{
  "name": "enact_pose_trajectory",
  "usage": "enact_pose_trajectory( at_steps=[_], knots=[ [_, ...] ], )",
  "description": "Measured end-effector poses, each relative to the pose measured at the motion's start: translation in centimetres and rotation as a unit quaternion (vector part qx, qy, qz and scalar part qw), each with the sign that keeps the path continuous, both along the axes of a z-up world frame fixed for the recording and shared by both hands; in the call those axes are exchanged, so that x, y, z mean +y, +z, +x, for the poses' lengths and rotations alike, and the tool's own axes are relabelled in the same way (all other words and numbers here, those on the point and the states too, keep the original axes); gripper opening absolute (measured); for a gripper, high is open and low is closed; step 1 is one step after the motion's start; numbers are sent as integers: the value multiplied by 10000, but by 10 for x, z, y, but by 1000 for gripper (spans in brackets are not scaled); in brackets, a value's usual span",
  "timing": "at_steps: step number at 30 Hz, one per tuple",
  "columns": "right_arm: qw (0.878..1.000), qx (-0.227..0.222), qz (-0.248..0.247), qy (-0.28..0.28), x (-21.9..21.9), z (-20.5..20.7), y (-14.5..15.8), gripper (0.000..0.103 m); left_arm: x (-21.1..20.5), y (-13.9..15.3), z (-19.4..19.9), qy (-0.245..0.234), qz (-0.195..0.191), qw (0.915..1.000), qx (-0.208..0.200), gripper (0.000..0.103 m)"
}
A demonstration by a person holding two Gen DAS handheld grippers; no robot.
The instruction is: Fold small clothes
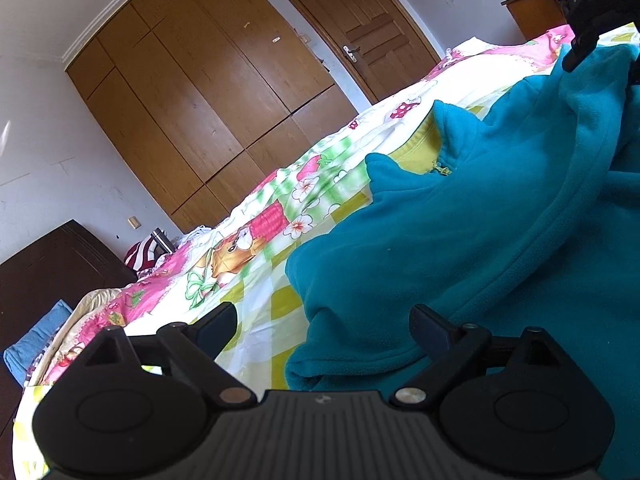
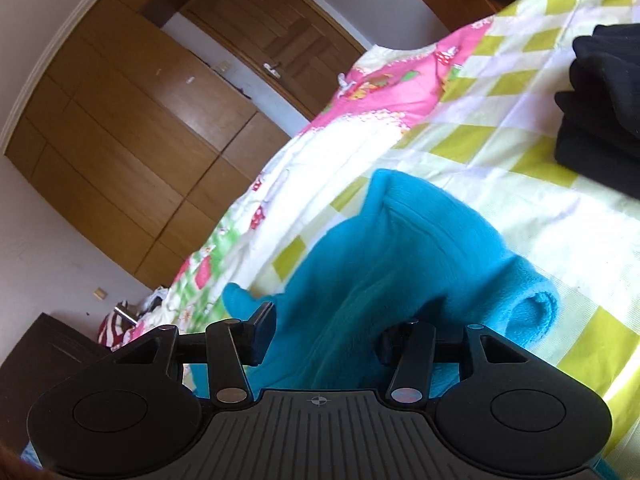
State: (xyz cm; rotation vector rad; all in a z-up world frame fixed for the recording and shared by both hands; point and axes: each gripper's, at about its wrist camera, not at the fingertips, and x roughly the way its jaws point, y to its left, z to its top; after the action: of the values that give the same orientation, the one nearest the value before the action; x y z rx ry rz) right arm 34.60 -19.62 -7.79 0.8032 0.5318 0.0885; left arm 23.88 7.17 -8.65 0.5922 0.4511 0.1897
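A teal fleece jacket (image 1: 460, 240) with a yellow collar lining lies on the patterned bedspread (image 1: 256, 248). My left gripper (image 1: 324, 328) is open low over the bed, its fingers on either side of the jacket's near edge. In the right wrist view the teal fleece (image 2: 400, 256) is bunched up between the fingers of my right gripper (image 2: 328, 336), which is partly closed around the cloth. The right gripper's body also shows at the top right of the left wrist view (image 1: 596, 8), lifting part of the jacket.
A pile of folded black clothes (image 2: 600, 112) sits on the bed at the right. Wooden wardrobe doors (image 1: 192, 112) and a door (image 1: 360, 36) stand behind the bed. A dark cabinet (image 1: 52, 264) is at the left, a wooden side table (image 1: 532, 8) at the far right.
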Motion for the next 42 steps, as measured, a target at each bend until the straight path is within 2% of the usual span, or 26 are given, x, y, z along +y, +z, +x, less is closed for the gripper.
enact_pose_trajectory(
  at_steps=[1,5,9,13,15,16,23,24,26,28,30,32,34,35,38,40,41,42],
  knots=[
    [9999,116,15,-71,-3,1,-3,49,-2,0,-2,-30,14,10000,3,103],
    [9984,540,-82,-170,-10,10,-6,19,-18,-1,-14,-382,113,9992,-69,103],
    [9993,358,-130,-57,-11,5,2,18,-45,-7,-16,-830,481,9952,-203,103],
    [9987,345,-378,-36,-11,13,7,21,-61,-6,-7,-976,534,9934,-293,103],
    [9985,435,-323,116,-9,22,11,16,-66,-4,-1,-938,566,9934,-342,103],
    [9986,390,-288,219,-6,24,16,10,-67,-5,4,-895,599,9936,-333,103],
    [9936,-264,-69,1100,40,47,86,6,-48,-6,47,-460,778,9955,-298,102],
    [9921,-352,-79,1204,48,50,96,6,-41,-3,49,-372,786,9957,-315,99],
    [9891,-486,-113,1383,60,54,112,6,-26,4,53,-224,839,9957,-333,81],
    [9862,-626,-129,1529,71,61,126,6,-10,18,49,-132,684,9969,-370,79],
    [9833,-713,-193,1661,86,72,139,6,1,35,34,-205,424,9976,-511,82],
    [9791,-835,-334,1823,108,85,154,6,3,48,15,-369,168,9971,-646,103],
    [9735,-962,-452,2022,132,93,167,6,-1,51,1,-660,-17,9956,-666,103],
    [9710,-1006,-453,2120,142,94,173,6,-7,50,-2,-741,14,9950,-666,103],
    [9643,-1209,-370,2325,160,90,191,6,-16,40,17,-582,249,9959,-643,103],
    [9595,-1362,-330,2444,162,80,203,6,-7,35,41,-369,-42,9989,-281,103],
    [9578,-1421,-356,2474,161,76,208,6,0,33,53,-259,-245,9993,-80,99],
    [9558,-1490,-396,2505,161,70,215,6,8,28,61,-86,-455,9988,149,87]
  ],
)
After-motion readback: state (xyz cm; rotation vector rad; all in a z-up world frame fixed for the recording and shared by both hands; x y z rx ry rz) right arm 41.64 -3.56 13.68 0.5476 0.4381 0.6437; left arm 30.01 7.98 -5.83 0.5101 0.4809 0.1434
